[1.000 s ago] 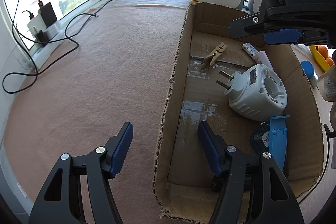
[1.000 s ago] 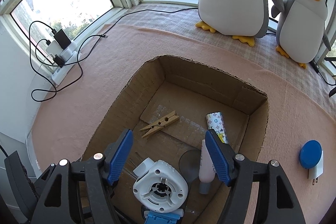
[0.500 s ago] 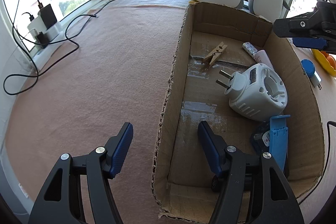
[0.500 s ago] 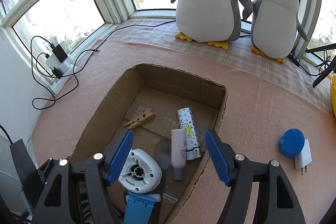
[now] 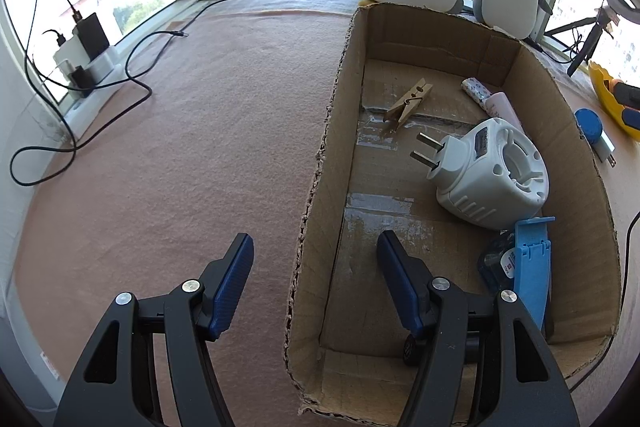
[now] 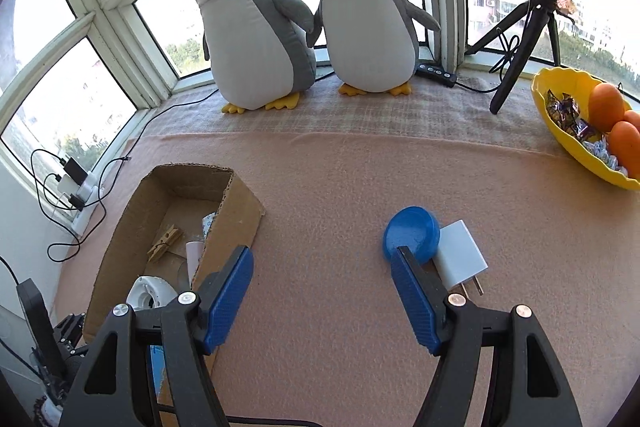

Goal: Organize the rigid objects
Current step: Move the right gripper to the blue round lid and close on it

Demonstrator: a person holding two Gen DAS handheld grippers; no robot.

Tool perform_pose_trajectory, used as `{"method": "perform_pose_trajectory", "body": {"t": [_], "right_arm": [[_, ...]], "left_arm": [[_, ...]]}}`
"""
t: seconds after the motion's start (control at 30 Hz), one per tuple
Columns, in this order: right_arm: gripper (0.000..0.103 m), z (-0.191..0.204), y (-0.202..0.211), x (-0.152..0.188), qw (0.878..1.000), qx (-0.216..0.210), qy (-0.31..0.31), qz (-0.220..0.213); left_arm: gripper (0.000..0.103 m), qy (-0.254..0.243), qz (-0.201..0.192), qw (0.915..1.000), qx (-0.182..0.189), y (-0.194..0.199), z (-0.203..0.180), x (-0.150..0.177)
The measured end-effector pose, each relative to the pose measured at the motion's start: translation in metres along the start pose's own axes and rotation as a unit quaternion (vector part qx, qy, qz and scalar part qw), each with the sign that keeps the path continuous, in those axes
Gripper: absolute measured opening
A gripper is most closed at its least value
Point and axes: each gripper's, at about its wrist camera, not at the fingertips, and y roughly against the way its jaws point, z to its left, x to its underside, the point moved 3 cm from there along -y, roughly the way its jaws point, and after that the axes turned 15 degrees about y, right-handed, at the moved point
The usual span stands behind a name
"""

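**Right gripper lines up on the last loose items beside the box**

The right gripper hangs over bare pink cloth with its fingers apart and nothing between them. Just ahead of its right finger lie a blue round lid and a white plug adapter, touching each other, outside the cardboard box. The adapter's long axis runs diagonally, prongs pointing back toward the gripper; the lid sits on its far-left side. Both lie slightly right of the finger gap, so the next reach likely needs a small shift rightward and forward.

The left gripper also stands open and empty, straddling the box's near left wall, one finger inside and one outside. It is well apart from the lid, so the right hand is plainly nearer.

Already in the box: a wooden clothespin, a white plug-in device, a patterned tube and a blue clip, possibly resting on something dark.
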Motion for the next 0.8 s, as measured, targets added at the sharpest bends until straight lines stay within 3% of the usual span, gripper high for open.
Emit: {"method": "perform_pose_trajectory", "body": {"t": [0.3, 0.8], "right_arm": [[0.068, -0.043, -0.021, -0.004, 1.000, 0.005, -0.024, 0.013], [0.068, -0.040, -0.054, -0.010, 0.998, -0.006, -0.009, 0.054]], "left_arm": [[0.065, 0.003, 0.000, 1.0000, -0.005, 0.001, -0.001, 0.000], [0.065, 0.005, 0.000, 1.0000, -0.004, 0.001, -0.001, 0.000]]}}
